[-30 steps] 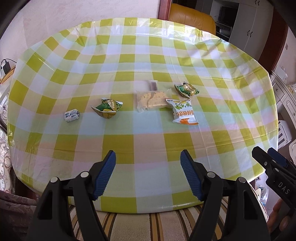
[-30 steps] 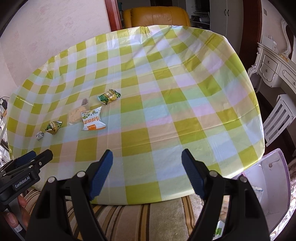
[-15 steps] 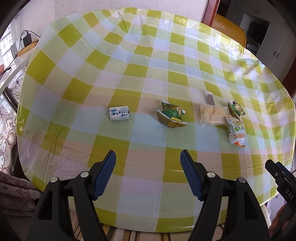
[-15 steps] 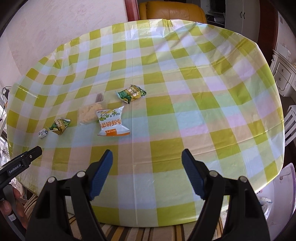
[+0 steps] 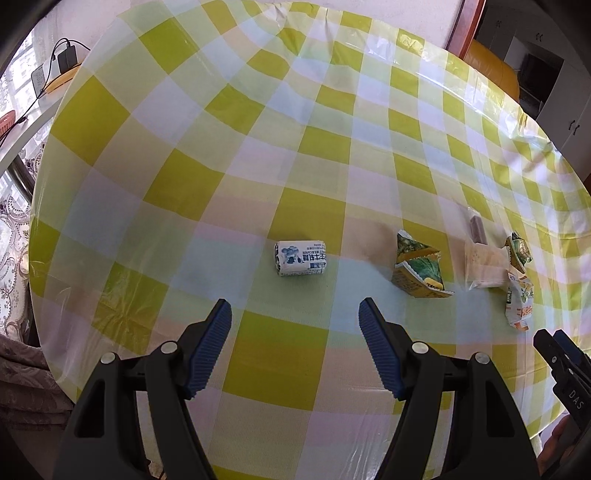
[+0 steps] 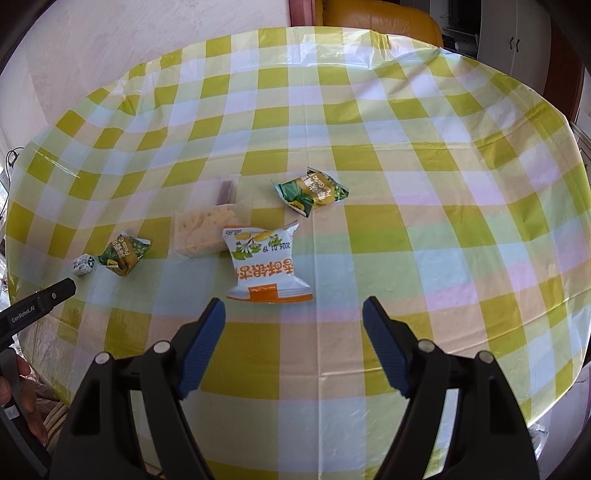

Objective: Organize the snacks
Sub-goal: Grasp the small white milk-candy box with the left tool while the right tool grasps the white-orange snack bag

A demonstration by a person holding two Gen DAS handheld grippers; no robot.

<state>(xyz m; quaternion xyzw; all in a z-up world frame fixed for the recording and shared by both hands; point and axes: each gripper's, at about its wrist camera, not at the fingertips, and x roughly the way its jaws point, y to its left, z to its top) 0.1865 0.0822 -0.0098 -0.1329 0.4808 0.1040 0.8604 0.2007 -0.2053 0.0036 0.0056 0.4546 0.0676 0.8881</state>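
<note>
Several snacks lie in a row on the checked tablecloth (image 5: 288, 177). A small white and blue packet (image 5: 301, 257) lies just ahead of my open, empty left gripper (image 5: 295, 314). To its right are a green and yellow packet (image 5: 419, 269), a clear bag of crackers (image 5: 484, 266), another green packet (image 5: 519, 249) and a white and orange packet (image 5: 519, 301). In the right wrist view the white and orange packet (image 6: 264, 264) lies just ahead of my open, empty right gripper (image 6: 293, 312), with the cracker bag (image 6: 205, 227), both green packets (image 6: 312, 192) (image 6: 123, 253) and the small white packet (image 6: 84, 264) around it.
The table (image 6: 443, 166) is oval with its edge near both grippers. A yellow-brown armchair (image 6: 376, 16) stands behind it by the wall. Cupboards (image 5: 554, 81) stand at the far right. A side shelf with cables and a charger (image 5: 55, 70) is at the far left.
Both grippers have moved forward over the table. The left one swung left and closed in on the small white packet. The right one closed in on the white and orange packet. Both stay open.
</note>
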